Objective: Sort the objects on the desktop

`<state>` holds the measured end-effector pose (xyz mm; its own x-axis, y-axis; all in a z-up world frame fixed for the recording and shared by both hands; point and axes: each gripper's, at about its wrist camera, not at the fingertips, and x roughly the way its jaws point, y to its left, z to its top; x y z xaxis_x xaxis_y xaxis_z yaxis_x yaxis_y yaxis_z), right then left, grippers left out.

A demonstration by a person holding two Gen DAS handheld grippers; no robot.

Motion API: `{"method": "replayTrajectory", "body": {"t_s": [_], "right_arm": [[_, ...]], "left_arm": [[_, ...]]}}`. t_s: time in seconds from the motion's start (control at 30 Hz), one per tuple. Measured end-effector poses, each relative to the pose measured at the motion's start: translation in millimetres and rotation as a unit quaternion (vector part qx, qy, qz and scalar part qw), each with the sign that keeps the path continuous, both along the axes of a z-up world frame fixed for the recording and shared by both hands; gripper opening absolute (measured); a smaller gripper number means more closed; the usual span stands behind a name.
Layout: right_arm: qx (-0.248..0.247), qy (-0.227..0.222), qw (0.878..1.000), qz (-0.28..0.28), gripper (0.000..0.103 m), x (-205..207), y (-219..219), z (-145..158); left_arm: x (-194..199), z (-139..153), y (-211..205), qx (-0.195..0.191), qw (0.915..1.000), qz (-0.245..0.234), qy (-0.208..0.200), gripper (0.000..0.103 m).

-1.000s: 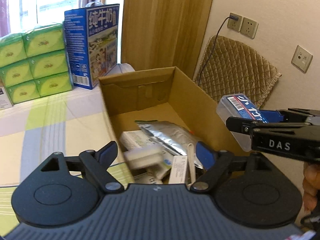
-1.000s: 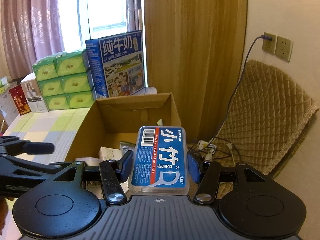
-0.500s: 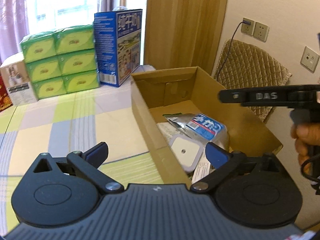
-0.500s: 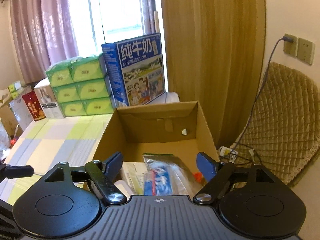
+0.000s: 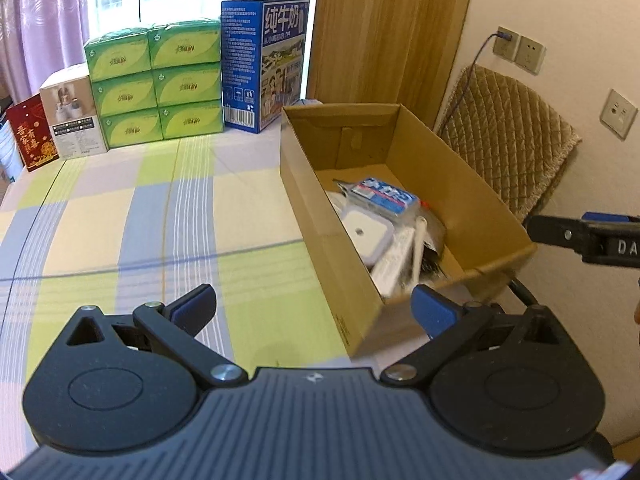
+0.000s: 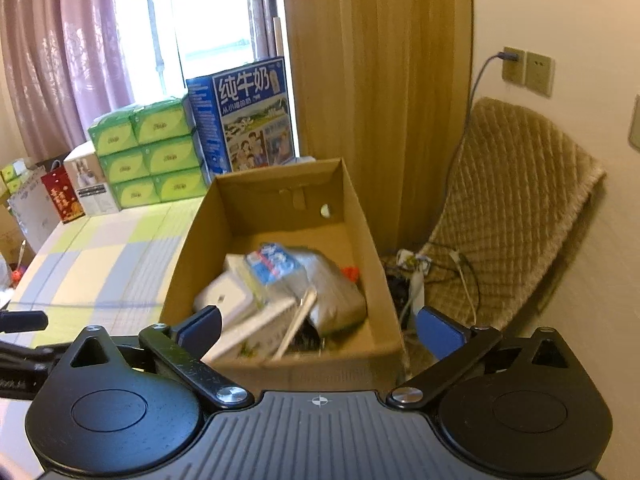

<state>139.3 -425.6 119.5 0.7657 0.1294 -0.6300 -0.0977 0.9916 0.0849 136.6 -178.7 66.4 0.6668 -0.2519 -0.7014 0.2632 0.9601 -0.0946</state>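
Inside the cardboard box (image 5: 400, 168), lying on a heap of sorted items: blue floss-pick case (image 5: 383, 196), long axis running across the box, touching a white square device (image 5: 362, 234) and resting on a silver pouch (image 6: 332, 284). Ahead and rightward of the left gripper (image 5: 314, 308), jaws spread wide, holding nothing. Directly ahead of the right gripper (image 6: 318, 326), likewise wide apart and empty, nearer the box. Beyond, checked tablecloth (image 5: 140, 220) bare beside the box; green tissue packs (image 5: 156, 84) and blue milk carton (image 5: 264, 64) at the far edge.
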Motion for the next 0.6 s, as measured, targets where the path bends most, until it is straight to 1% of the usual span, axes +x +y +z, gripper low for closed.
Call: {"method": "replayTrajectory", "body": {"t_s": [0.1, 0.27, 0.33, 0.43, 0.6], "right_arm": [[0.006, 0.007, 1.0, -0.003, 0.101, -29, -1, 3], [0.003, 0.008, 1.0, 0.0, 0.101, -69, 4, 8], [0.003, 0.007, 1.0, -0.001, 0.101, -81, 6, 10], [-0.002, 0.006, 1.0, -0.003, 0.101, -97, 9, 12], [-0.008, 0.017, 1.0, 0.001, 0.101, -108, 17, 9]], "left_arm": [[-21, 7, -2, -0.009, 1.0, 0.0, -0.002, 0.102], [-54, 18, -8, 0.014, 0.9997, 0.011, -0.018, 0.102], [-65, 21, -8, 0.013, 0.9997, 0.01, -0.02, 0.102], [-76, 24, -7, 0.008, 0.9997, 0.016, -0.019, 0.102], [-91, 26, -2, 0.004, 0.9995, 0.02, -0.023, 0.102]]}}
